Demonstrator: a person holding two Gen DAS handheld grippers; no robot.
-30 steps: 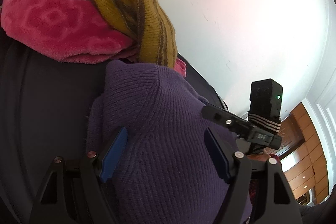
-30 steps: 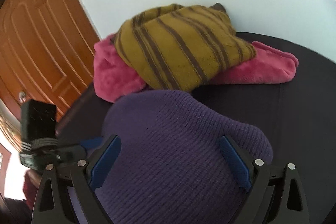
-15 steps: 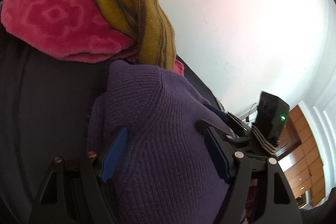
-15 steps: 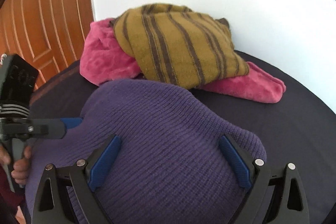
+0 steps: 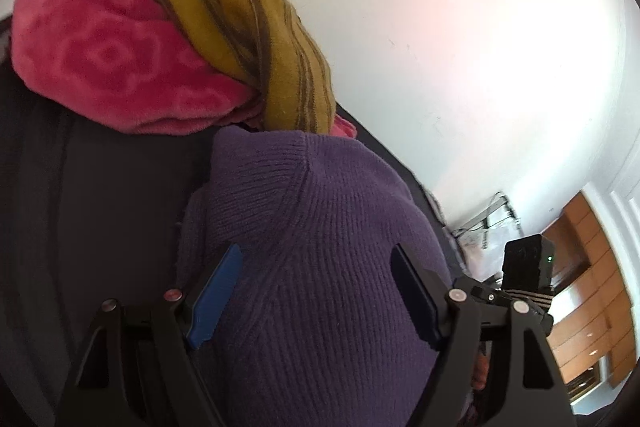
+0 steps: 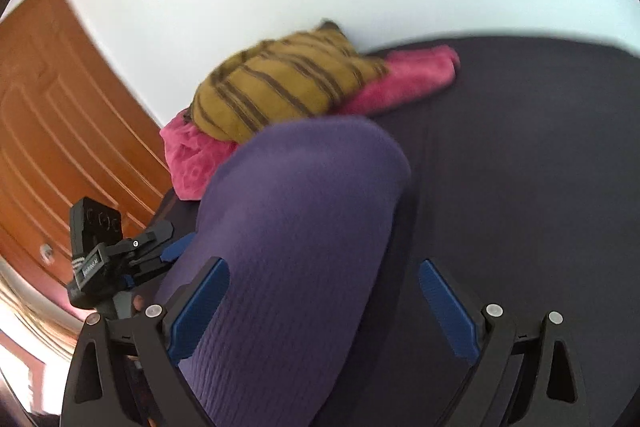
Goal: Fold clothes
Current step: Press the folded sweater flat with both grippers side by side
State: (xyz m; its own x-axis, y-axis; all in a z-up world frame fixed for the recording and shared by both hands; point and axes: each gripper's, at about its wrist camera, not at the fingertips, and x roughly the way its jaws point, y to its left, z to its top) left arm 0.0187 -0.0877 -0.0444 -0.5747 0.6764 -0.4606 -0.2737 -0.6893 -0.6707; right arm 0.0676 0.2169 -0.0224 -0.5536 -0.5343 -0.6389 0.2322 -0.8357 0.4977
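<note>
While the purple sweater point(image 5: 320, 267) lies bunched on the dark bed point(image 6: 520, 147), running lengthwise away between the left gripper point(image 5: 316, 291), whose jaws are opening around it without pinching, the right gripper point(image 6: 324, 307) stands wide open, sweater against its left finger only.

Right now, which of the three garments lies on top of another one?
The mustard striped garment: it sits on the pink fleece one. The purple knit lies nearest, on the dark surface.
</note>
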